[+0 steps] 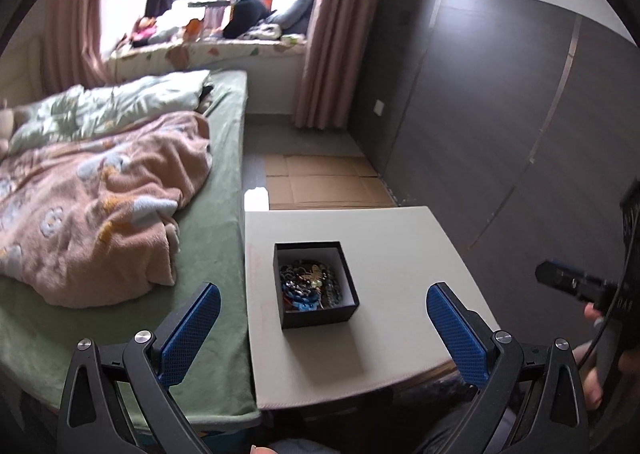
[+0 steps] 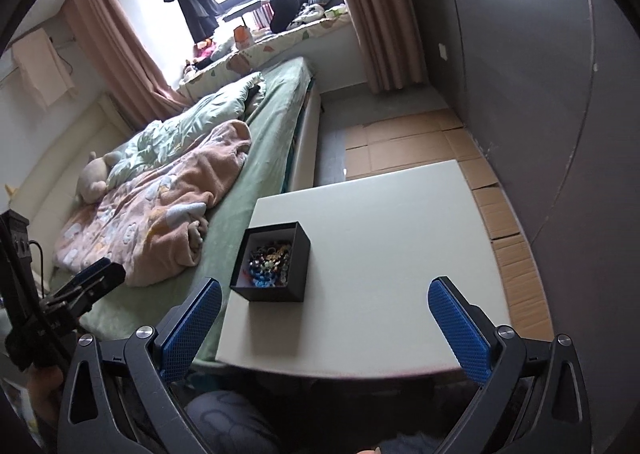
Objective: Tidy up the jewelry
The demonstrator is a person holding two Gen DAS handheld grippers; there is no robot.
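- Black box (image 1: 316, 284) of tangled beaded jewelry (image 1: 310, 286), lid off; it stands on the white table (image 1: 400, 254) near the edge that meets the bed (image 1: 216, 214).
- Left gripper (image 1: 322, 328): blue-padded jaws spread wide, nothing between them; held above the table's near edge.
- Right gripper (image 2: 324, 328): jaws likewise wide, holding nothing; box just ahead, toward its left finger (image 2: 192, 330).

A pink blanket (image 1: 100, 198) lies on the green bed (image 1: 224, 182) beside flattened cardboard (image 1: 324, 182).
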